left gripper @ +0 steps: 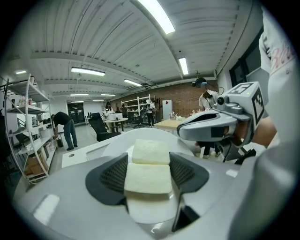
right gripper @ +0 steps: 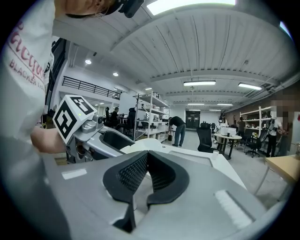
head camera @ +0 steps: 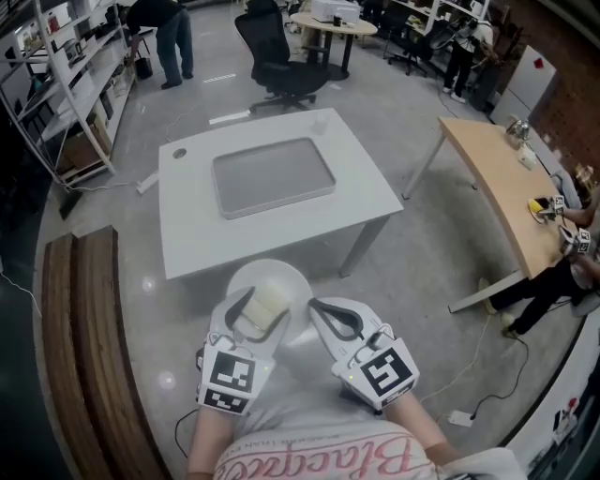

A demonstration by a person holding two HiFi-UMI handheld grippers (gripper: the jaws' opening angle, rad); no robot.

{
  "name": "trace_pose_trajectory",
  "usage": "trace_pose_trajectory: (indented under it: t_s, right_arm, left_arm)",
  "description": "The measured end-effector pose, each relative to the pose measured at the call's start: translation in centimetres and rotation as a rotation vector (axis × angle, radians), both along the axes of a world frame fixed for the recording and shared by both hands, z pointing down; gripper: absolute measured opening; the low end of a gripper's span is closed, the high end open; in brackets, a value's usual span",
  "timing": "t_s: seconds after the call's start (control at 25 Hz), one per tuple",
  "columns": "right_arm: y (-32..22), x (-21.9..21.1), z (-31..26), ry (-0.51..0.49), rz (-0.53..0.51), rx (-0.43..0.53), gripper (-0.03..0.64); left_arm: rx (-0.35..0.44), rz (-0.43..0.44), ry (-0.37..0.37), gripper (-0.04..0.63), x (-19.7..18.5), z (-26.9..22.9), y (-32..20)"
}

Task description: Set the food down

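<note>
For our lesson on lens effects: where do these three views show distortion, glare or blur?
Head view: fisheye bows the table edges, and the corners go dark. Left gripper view: the ceiling lights blow out; the food is sharp. Right gripper view: the top light glares, and the rim goes dark.

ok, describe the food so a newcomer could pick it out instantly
In front of the white table, close to the person, a round white plate is held in mid-air. Over it the left tongs clamp the food: a cream block, the only off-white thing against plate and dark tongs.
</note>
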State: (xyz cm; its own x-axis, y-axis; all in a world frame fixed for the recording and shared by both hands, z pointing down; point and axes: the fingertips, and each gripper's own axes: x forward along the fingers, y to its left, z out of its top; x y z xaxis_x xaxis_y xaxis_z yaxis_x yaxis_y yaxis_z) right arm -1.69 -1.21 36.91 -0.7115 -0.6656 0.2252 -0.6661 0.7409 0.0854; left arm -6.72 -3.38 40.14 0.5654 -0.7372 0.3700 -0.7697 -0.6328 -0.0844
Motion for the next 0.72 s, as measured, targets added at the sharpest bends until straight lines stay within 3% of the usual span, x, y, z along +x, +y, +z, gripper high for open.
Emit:
trace_pose_trajectory:
  t_s: [0.2, 0.72]
  right_arm:
    - [-1.1, -0.2, 0.7, 0.007, -0.002, -0.023, 0.002]
    - [-7.2, -0.8, 1.1, -0.034, 0.02, -0.036, 0.002]
  left_arm:
    - [0.002, 0.011, 0.025, 0.273, 0.0, 0.0, -1.8]
    - [-0.01, 0.027, -0.005, 0.273, -0.7, 0.8, -7.8]
